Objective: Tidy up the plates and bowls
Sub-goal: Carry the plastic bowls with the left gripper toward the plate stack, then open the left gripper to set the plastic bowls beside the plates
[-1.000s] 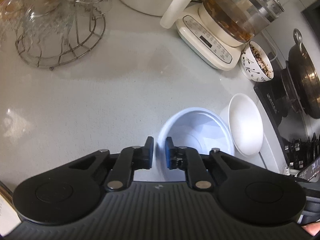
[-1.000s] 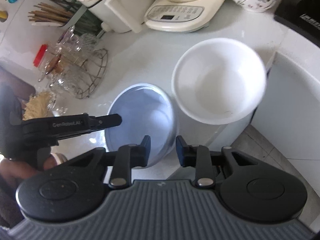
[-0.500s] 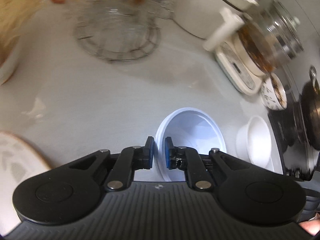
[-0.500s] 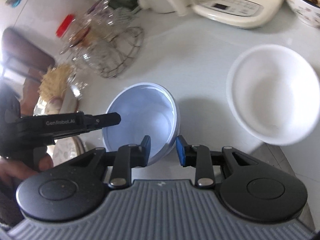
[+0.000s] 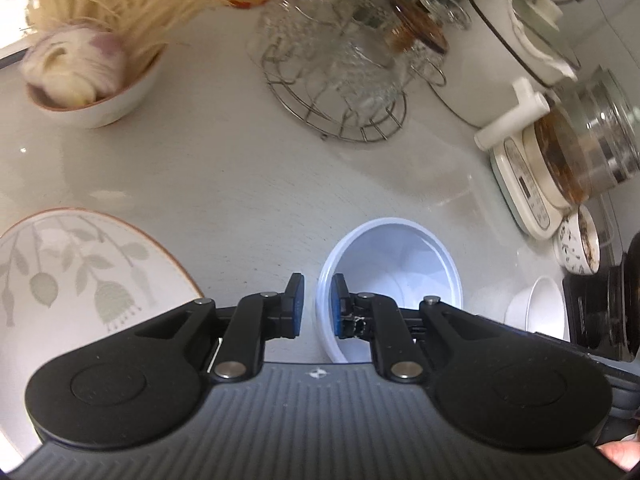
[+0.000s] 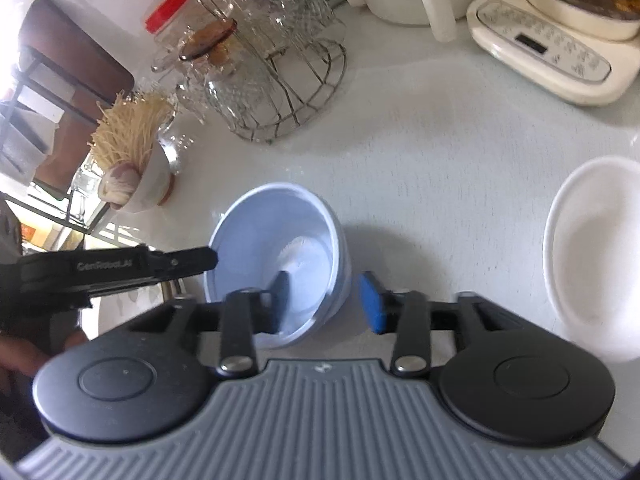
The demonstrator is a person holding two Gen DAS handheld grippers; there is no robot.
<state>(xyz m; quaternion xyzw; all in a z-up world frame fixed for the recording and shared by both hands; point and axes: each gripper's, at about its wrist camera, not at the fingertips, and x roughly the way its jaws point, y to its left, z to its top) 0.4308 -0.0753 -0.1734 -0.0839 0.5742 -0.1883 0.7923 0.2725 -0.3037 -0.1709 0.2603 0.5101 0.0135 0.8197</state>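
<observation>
Both grippers carried the blue bowl (image 6: 280,264) left, away from white bowl (image 6: 592,256) — left gripper (image 5: 317,306) pinches its rim; right gripper (image 6: 326,300) jaws opening, rim between, no contact.

Bright daylight enters from the upper left, blowing out that corner in the right wrist view. The pale blue plastic bowl (image 6: 276,264) casts a soft shadow rightward. Fisheye bending and blur smear the edges.

"GenRobot.AI" on left tool (image 6: 208,260)
</observation>
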